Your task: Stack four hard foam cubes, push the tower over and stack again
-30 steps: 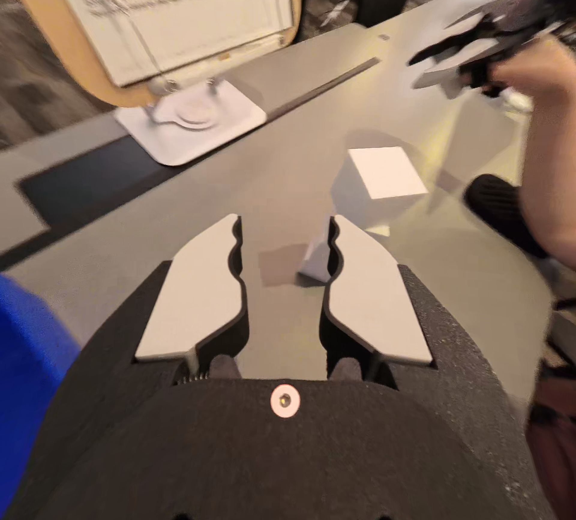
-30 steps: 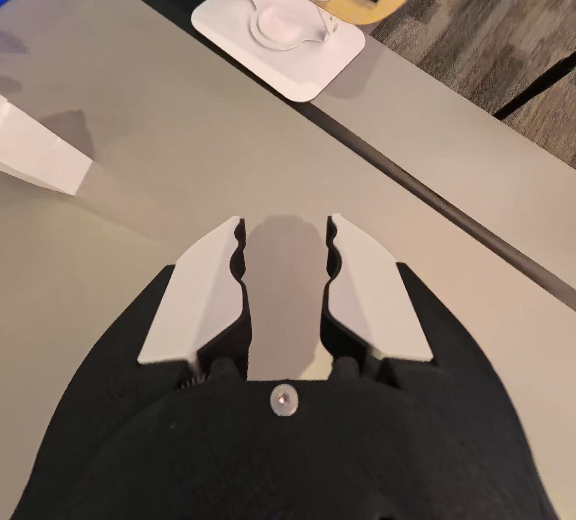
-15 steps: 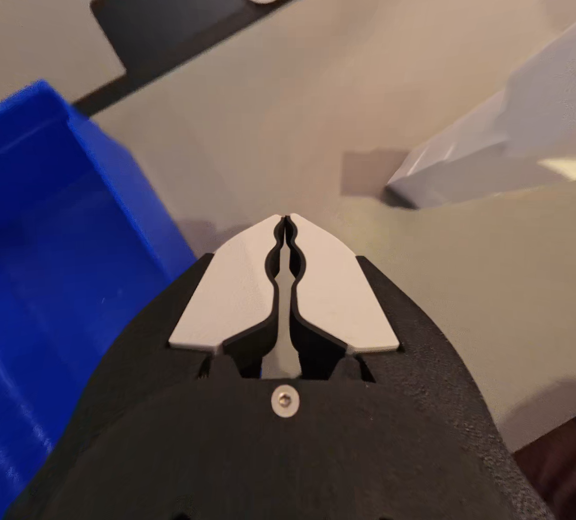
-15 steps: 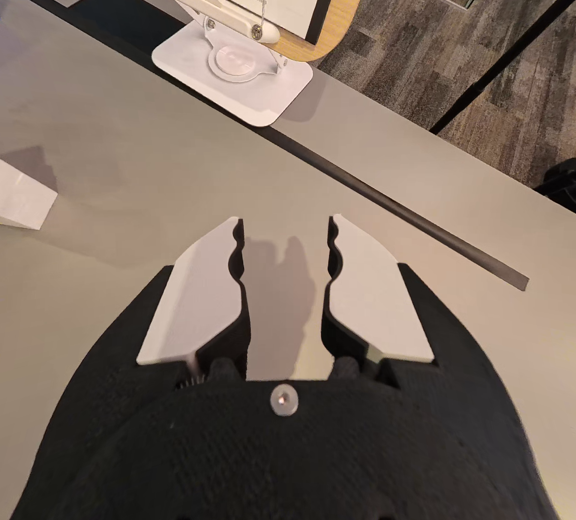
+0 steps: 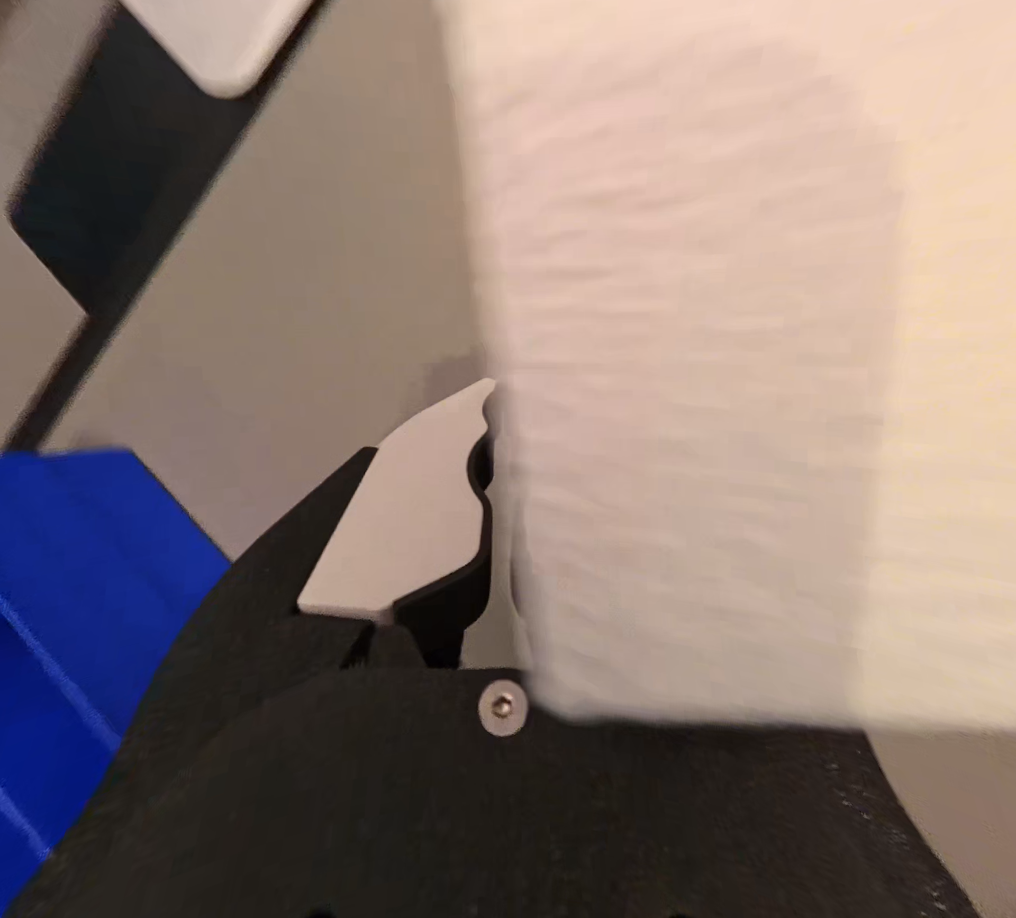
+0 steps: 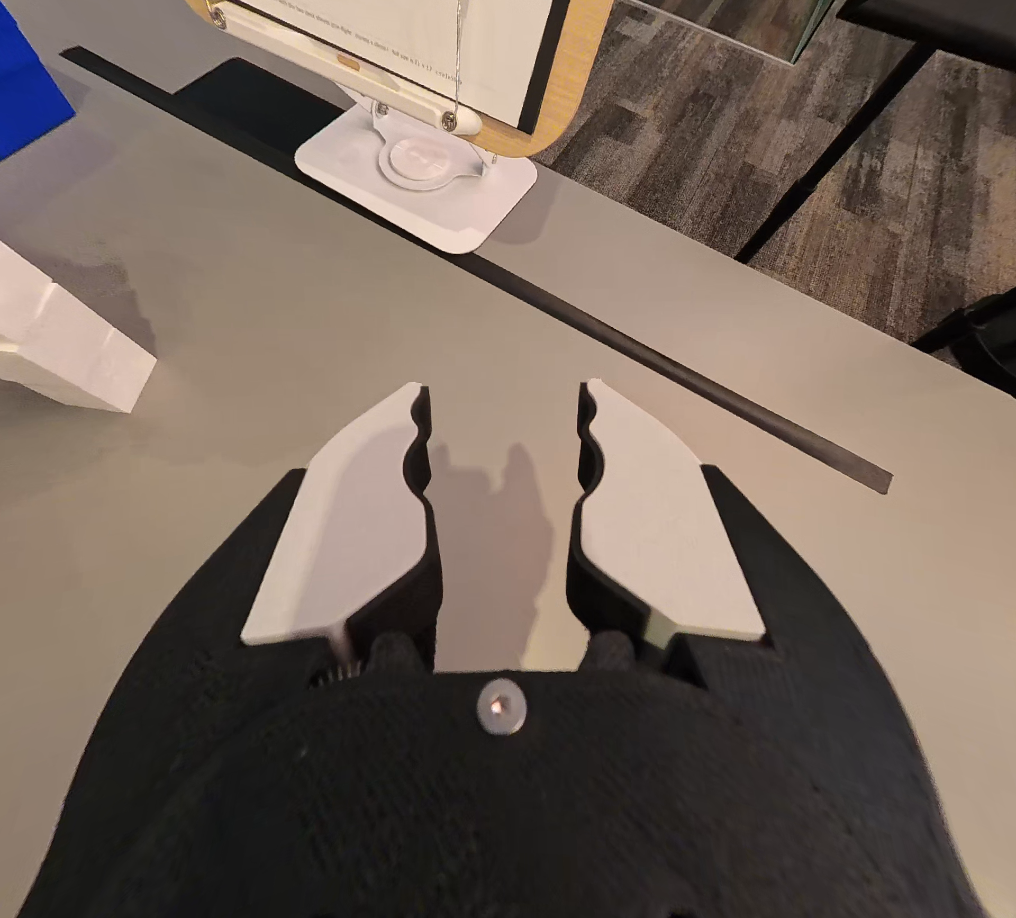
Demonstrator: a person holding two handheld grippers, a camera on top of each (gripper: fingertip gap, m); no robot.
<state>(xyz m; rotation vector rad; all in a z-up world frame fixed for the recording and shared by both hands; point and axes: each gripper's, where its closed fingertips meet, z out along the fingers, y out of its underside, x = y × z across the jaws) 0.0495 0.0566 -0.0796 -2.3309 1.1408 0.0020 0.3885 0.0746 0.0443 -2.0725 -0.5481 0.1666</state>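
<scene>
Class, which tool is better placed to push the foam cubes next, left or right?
Left: the left tool sits against the foam cubes; the right tool hangs open over the table, cubes off to its side.

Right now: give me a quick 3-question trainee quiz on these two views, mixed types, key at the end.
1. True or false: the right gripper is shut on a cube.
2. What colour is the bin in the left wrist view? A red, B blue, C green.
3. Fill in: in the right wrist view, the white foam blocks lie to the gripper's ____ side.

Key: 1 false (jaws apart, nothing between them); 2 B; 3 left.
</scene>
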